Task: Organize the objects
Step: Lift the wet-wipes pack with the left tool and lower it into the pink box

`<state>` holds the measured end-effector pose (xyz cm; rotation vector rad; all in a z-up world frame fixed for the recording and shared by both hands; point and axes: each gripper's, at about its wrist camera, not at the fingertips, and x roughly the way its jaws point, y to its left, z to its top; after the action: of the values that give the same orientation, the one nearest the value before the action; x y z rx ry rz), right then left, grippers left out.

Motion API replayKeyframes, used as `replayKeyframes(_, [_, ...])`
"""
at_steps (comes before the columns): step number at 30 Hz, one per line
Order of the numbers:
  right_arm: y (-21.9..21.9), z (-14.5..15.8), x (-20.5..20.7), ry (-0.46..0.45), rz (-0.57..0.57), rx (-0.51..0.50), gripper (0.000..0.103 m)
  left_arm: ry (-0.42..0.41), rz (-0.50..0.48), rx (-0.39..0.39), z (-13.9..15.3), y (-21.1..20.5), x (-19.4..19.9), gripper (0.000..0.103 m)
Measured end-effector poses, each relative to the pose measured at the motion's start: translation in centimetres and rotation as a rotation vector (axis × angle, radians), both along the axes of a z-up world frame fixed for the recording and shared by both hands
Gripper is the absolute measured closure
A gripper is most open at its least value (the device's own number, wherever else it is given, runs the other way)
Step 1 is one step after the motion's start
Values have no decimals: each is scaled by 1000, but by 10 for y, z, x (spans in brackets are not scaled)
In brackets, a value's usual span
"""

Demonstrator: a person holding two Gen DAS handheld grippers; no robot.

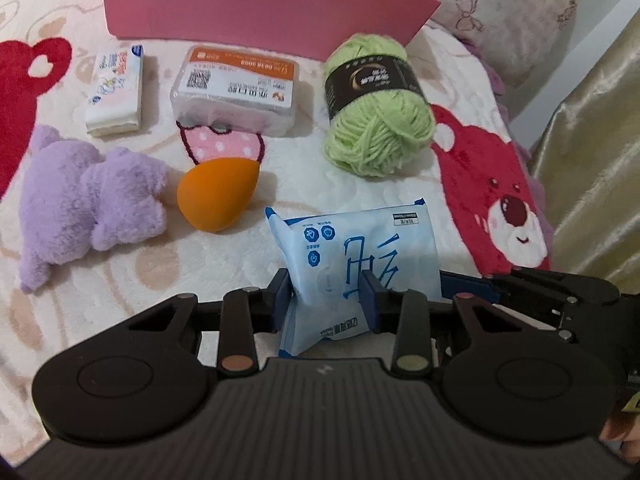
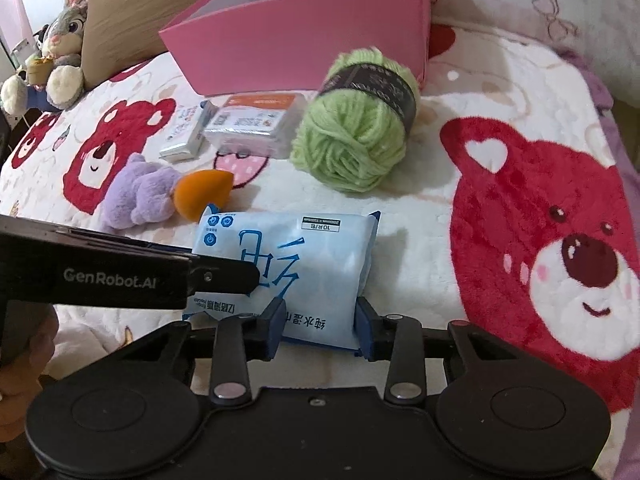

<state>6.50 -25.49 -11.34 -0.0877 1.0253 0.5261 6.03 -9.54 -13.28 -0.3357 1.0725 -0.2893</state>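
Note:
A light-blue wet-wipes pack (image 1: 352,240) (image 2: 288,248) lies on the bear-print blanket (image 1: 400,184), nearest to me. My left gripper (image 1: 326,300) has its blue pads pressed on the pack's near left part, which bulges between them. My right gripper (image 2: 320,322) is shut on the near right part of the same pack. The left gripper's black body (image 2: 120,276) crosses the right wrist view from the left. The open pink box (image 1: 260,4) (image 2: 300,48) stands at the back.
Between pack and box lie a green yarn ball (image 1: 376,120), an orange makeup sponge (image 1: 214,196), a purple plush toy (image 1: 88,200), a tissue pack (image 1: 116,88) and a clear plastic case (image 1: 236,88). A plush rabbit (image 2: 64,40) sits far left. A gold curtain (image 1: 592,160) hangs on the right.

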Motion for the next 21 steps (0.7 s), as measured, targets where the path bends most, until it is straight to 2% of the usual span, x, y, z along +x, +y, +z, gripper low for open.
replayKeyframes(7, [16, 40, -21, -117, 25, -63, 61, -53, -29, -7, 41, 12, -8, 68])
replayKeyframes(13, [28, 83, -23, -205, 22, -74, 61, -121, -49, 6, 91, 23, -6, 68])
replayKeyframes(21, [32, 145, -4, -261, 7, 14, 61, -208, -85, 21, 161, 42, 15, 68])
